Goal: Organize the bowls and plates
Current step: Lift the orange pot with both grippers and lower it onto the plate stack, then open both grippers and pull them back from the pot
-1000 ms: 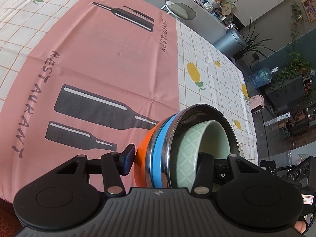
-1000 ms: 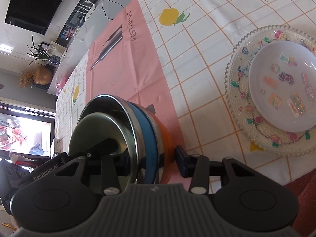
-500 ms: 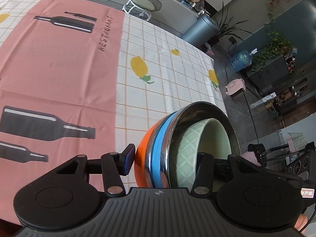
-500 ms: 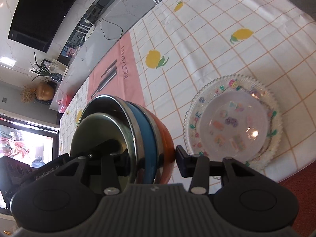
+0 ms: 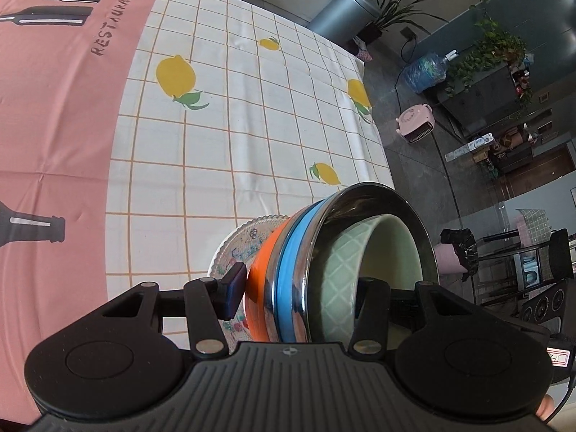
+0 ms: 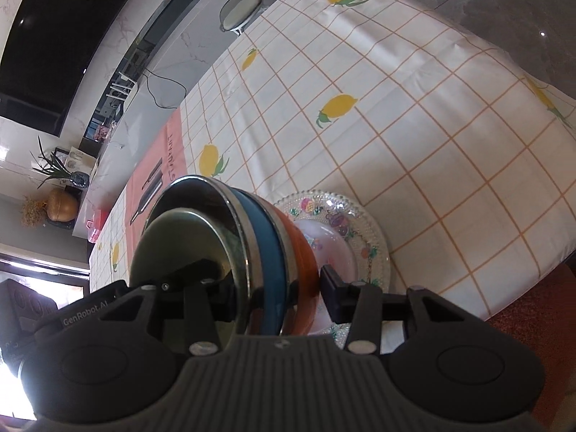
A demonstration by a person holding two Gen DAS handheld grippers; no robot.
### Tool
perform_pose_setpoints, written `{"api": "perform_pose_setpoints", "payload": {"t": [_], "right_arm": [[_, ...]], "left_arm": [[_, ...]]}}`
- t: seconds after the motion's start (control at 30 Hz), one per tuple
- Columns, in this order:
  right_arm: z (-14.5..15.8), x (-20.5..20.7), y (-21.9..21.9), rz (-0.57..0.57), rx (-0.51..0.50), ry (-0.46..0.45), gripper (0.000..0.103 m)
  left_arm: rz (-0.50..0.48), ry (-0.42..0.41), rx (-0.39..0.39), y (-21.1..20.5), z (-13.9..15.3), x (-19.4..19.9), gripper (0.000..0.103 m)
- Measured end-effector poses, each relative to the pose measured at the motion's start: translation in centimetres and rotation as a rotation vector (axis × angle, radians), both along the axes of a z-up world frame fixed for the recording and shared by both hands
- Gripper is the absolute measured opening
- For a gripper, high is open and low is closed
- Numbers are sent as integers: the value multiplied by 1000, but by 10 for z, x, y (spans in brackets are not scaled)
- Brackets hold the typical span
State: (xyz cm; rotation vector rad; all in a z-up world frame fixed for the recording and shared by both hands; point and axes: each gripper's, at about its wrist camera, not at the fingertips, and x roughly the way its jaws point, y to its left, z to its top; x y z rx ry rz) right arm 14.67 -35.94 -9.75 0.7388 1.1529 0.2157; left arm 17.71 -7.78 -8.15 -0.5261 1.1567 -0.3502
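Left gripper [image 5: 300,297] and right gripper [image 6: 275,289], each about half open, clamp opposite rim sides of one nested bowl stack [image 5: 334,270]: orange bowl outermost, blue-banded steel bowls, pale green patterned ceramic bowl innermost. Stack carried tilted, over the beaded glass plate with coloured stickers [image 6: 360,223] on the checked lemon-print tablecloth [image 6: 414,108]. Step looks like transport to plate; next needs levelling, centring, lowering together, then both releasing.

"RESTAURANT" on tablecloth [image 5: 64,82]; "GenRobot.AI" on right gripper [image 6: 273,291]
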Motion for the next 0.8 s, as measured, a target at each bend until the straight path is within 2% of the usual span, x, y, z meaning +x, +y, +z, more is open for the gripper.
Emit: {"api": "perform_pose_setpoints", "payload": {"t": [0.47, 0.8], "right_arm": [[-19, 4, -13, -21, 19, 39, 45], [-21, 3, -13, -28, 16, 24, 45]], "left_arm": [[-4, 50, 24, -11, -16, 6, 55], [-3, 41, 12, -10, -18, 7, 55]]}}
